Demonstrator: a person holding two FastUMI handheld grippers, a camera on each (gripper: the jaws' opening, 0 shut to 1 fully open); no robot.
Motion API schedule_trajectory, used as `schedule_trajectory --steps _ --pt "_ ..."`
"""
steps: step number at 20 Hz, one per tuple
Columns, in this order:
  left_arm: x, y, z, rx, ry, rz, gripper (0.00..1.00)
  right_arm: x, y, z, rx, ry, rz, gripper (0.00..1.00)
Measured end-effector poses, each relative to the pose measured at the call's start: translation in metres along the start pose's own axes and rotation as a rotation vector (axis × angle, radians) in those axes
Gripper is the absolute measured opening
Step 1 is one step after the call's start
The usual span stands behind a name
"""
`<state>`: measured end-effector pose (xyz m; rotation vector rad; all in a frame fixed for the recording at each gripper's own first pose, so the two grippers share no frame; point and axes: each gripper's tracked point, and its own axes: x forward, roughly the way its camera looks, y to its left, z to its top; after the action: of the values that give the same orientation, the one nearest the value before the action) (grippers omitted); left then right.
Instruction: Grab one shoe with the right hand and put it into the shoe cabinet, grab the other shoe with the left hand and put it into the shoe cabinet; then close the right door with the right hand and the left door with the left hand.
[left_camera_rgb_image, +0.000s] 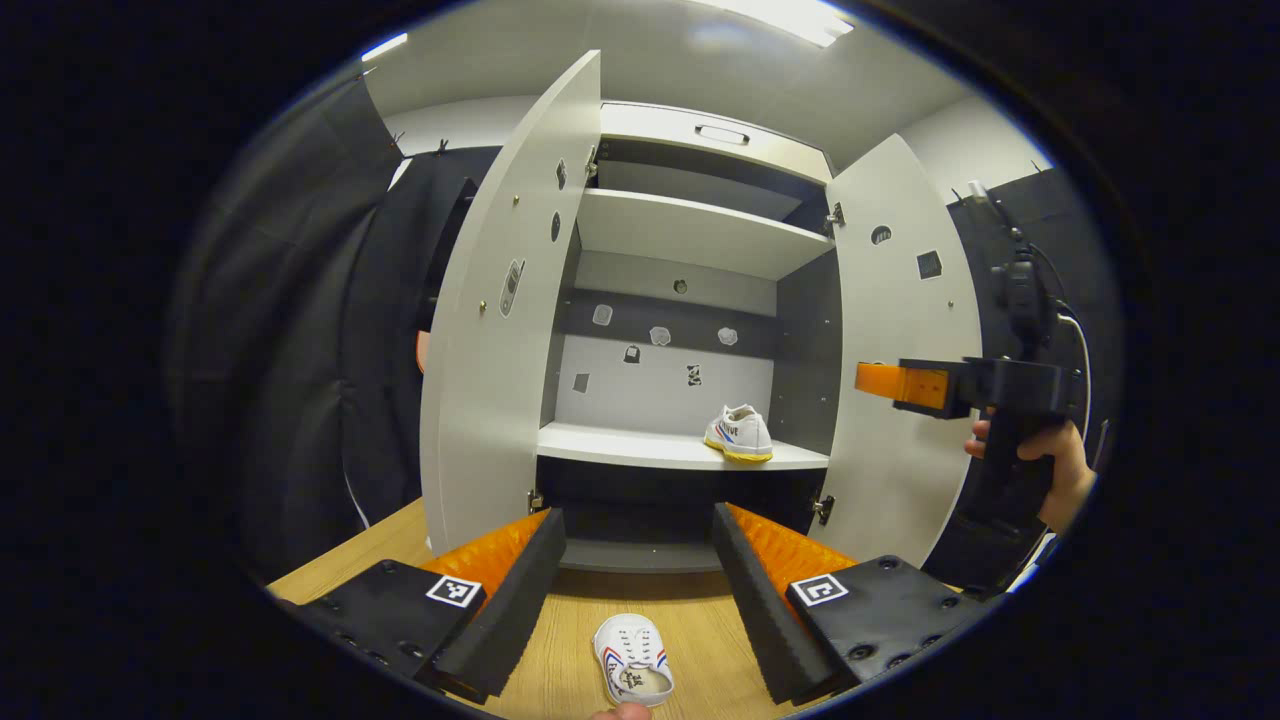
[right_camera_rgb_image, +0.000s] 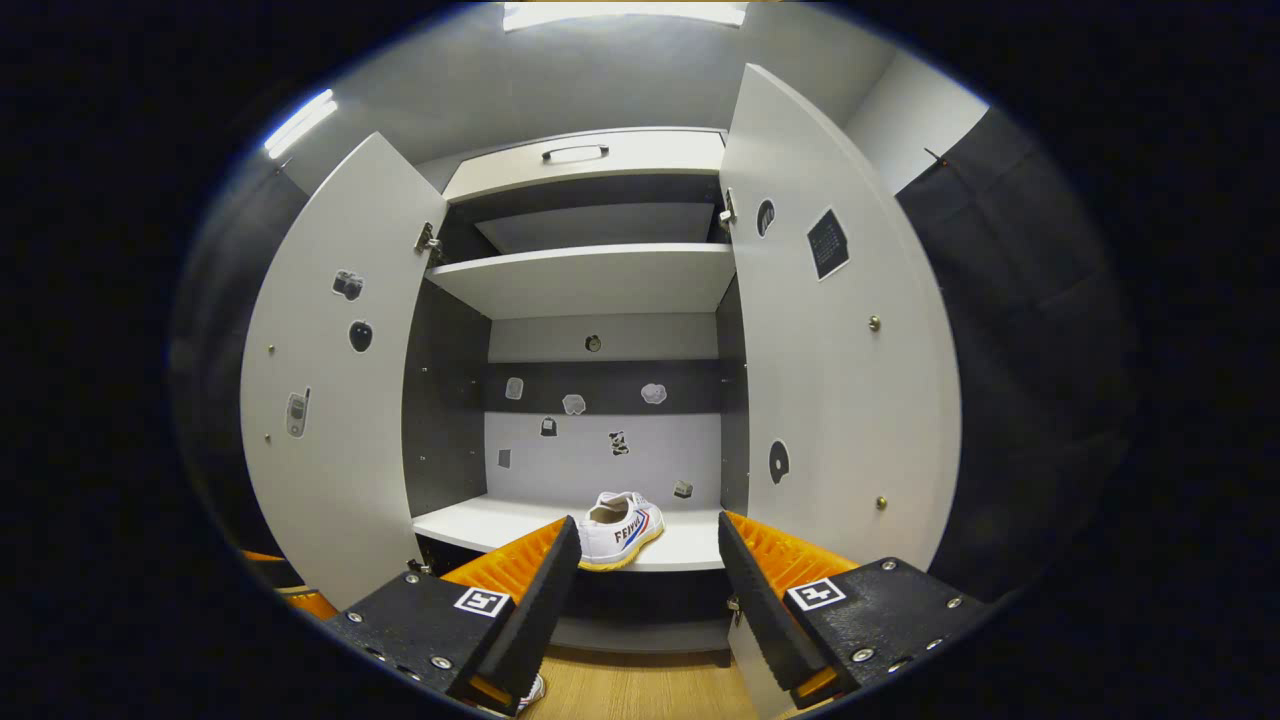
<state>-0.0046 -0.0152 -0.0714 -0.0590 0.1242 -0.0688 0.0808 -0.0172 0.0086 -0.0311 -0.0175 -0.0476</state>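
One white shoe (left_camera_rgb_image: 738, 432) with red and blue stripes stands on the right part of the cabinet's lower shelf (left_camera_rgb_image: 620, 445). In the right gripper view the same shoe (right_camera_rgb_image: 622, 530) lies just beyond my right gripper (right_camera_rgb_image: 648, 522), which is open and holds nothing. The other white shoe (left_camera_rgb_image: 632, 672) lies on the wooden surface (left_camera_rgb_image: 560, 640), low between the fingers of my open left gripper (left_camera_rgb_image: 636, 515). The right gripper (left_camera_rgb_image: 870, 380) also appears at the right, held by a hand (left_camera_rgb_image: 1050, 470) in front of the right door. Both cabinet doors stand wide open.
The left door (left_camera_rgb_image: 500, 330) and right door (left_camera_rgb_image: 900, 380) swing outward on either side of the opening. An upper shelf (right_camera_rgb_image: 590, 280) and a drawer with a handle (right_camera_rgb_image: 575, 153) sit above. Black cloth walls flank the cabinet.
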Motion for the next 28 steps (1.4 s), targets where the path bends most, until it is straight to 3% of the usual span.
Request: schedule_trajectory --steps 6,9,13,19,23,28 --pt "-0.001 0.015 -0.050 0.026 0.129 0.033 0.97 -0.070 0.002 -0.030 -0.070 -0.034 0.003 0.87" --pt "0.009 0.017 -0.085 0.049 0.247 0.002 0.96 -0.084 0.001 -0.046 -0.084 0.003 0.013 0.87" --pt "0.019 0.005 -0.161 0.014 0.471 -0.097 0.97 -0.091 -0.006 -0.066 -0.067 0.051 0.005 0.87" --pt "0.017 0.018 -0.265 0.056 0.773 -0.101 0.97 -0.099 -0.023 -0.066 -0.067 0.036 -0.035 0.88" --pt "0.008 0.023 -0.304 0.092 0.947 -0.102 0.98 -0.098 -0.033 -0.070 -0.058 0.045 -0.054 0.89" --pt "0.017 0.042 -0.321 0.127 1.012 -0.033 1.00 -0.094 -0.038 -0.078 -0.034 0.065 -0.064 0.89"
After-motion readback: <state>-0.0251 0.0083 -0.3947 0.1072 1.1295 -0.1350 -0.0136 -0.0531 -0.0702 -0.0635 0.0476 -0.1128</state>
